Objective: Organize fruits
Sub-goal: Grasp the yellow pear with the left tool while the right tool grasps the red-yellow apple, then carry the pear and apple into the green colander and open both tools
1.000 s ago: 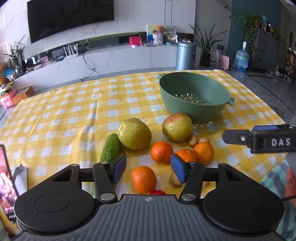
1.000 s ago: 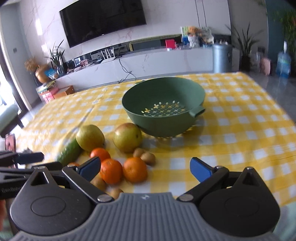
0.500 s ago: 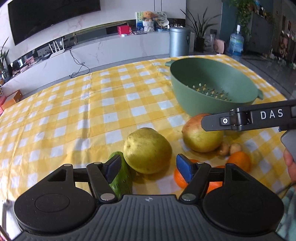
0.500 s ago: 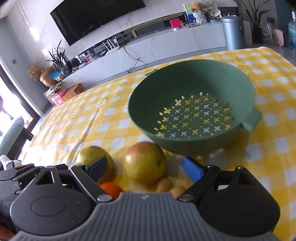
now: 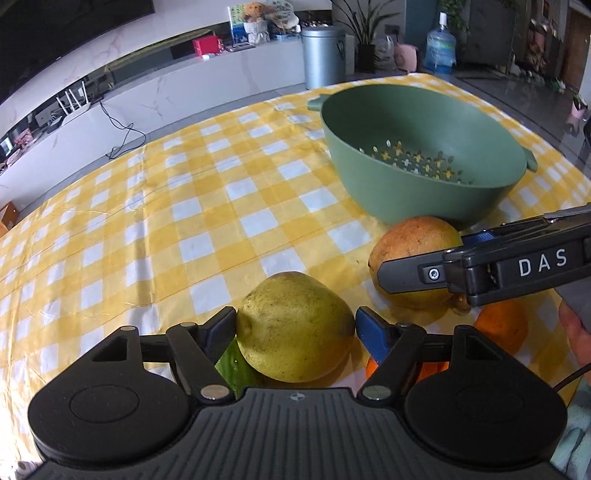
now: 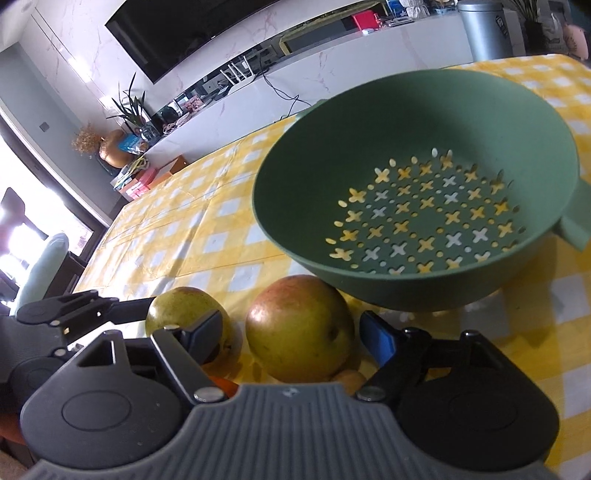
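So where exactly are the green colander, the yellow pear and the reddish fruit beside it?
Colander [image 6: 295, 206]: right wrist view, on its inner left wall.
Pear [image 5: 291, 332]: left wrist view, on the middle of its skin.
Reddish fruit [image 6: 299, 328]: right wrist view, on the middle of its front.

A yellow-and-white checked tablecloth [image 5: 207, 206] is spread over the table. Beyond its far edge a long white marble-patterned console [image 5: 192, 92] is seen against the wall. On the console a red box [image 5: 207, 46] and a router with white antennas [image 5: 74, 101] are set. A grey metal bin [image 5: 323, 55] stands just beside the console's right end, with potted plants [image 5: 364, 37] and a blue water bottle [image 5: 439, 50] further right. A dark wall-mounted television [image 6: 207, 29] is fixed above the console.
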